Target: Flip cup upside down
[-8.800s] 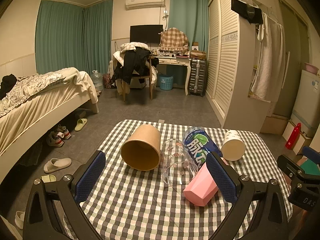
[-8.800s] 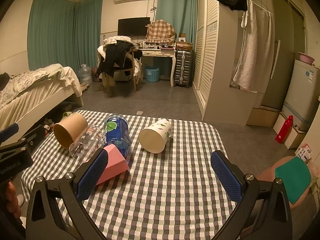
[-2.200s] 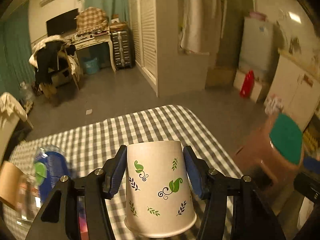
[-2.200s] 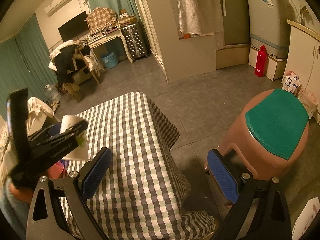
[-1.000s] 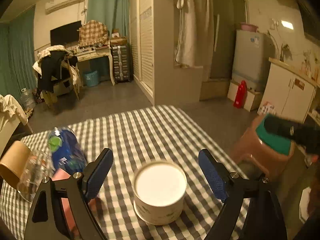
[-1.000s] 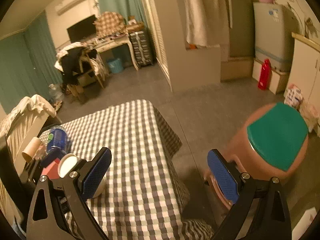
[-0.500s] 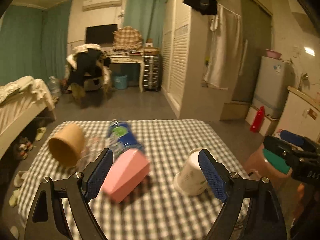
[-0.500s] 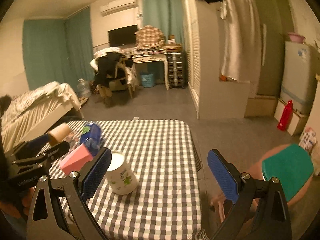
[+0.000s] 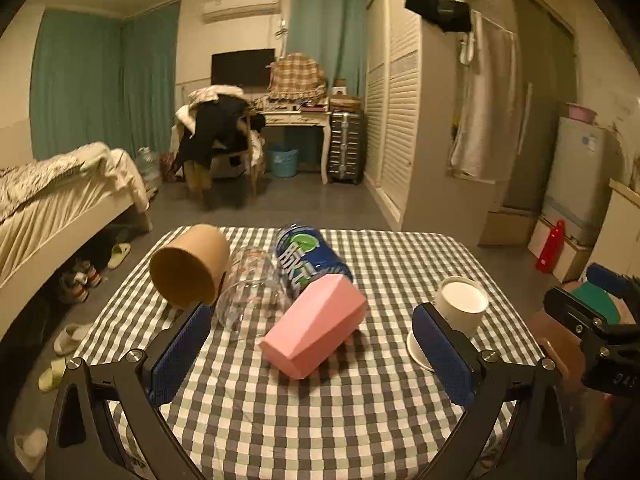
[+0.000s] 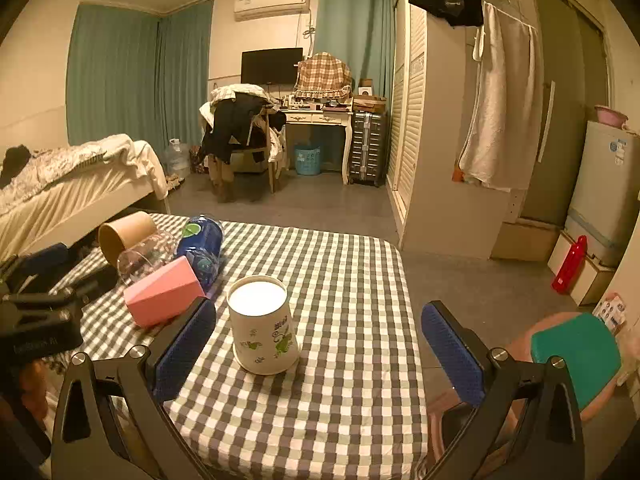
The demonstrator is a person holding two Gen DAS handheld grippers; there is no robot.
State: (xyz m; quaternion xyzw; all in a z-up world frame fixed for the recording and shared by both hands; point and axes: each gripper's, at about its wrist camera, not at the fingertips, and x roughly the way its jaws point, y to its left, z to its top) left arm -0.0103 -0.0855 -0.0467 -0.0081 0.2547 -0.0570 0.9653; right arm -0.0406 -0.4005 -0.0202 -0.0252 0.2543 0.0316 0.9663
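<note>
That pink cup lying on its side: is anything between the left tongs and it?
Nothing visible. The pink cup lies on the checked tablecloth just ahead of the open left tongs, with bare cloth between. The glass cup and blue can sit behind it.

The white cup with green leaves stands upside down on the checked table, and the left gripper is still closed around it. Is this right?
Not quite. The white cup does stand upside down on the checked table, but the left gripper is open and apart from it, as the left wrist view shows.
</note>
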